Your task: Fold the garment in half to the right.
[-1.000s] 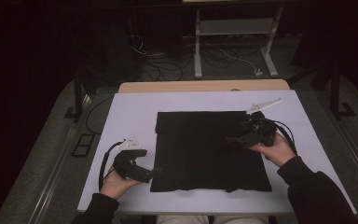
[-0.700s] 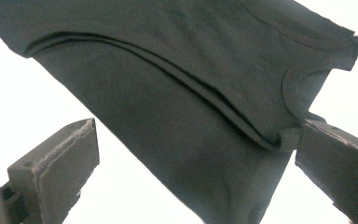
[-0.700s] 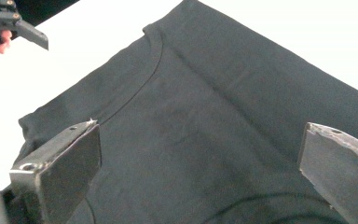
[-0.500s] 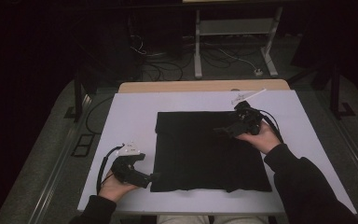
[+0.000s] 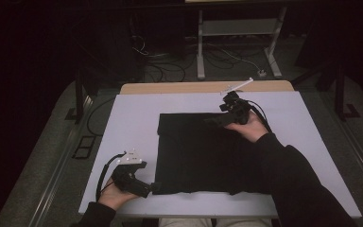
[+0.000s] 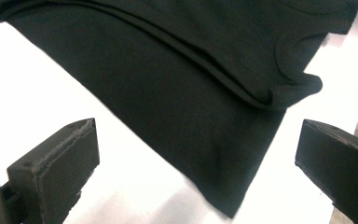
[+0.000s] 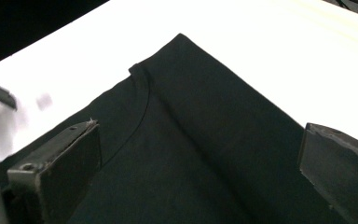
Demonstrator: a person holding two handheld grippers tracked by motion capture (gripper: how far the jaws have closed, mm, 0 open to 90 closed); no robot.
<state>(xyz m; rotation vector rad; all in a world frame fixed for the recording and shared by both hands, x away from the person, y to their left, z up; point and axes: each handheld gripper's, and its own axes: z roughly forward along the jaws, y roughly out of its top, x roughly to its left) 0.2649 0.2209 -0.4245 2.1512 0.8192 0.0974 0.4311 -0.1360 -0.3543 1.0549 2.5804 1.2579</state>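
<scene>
On the white table (image 5: pixel 132 123) lies the folded black garment (image 5: pixel 194 151), flat and central. Left gripper (image 5: pixel 147 188) sits at its near-left corner, jaws spread, nothing between them. Right gripper (image 5: pixel 217 120) hovers over the far edge, jaws spread; its tips blend into the dark cloth from above.
</scene>
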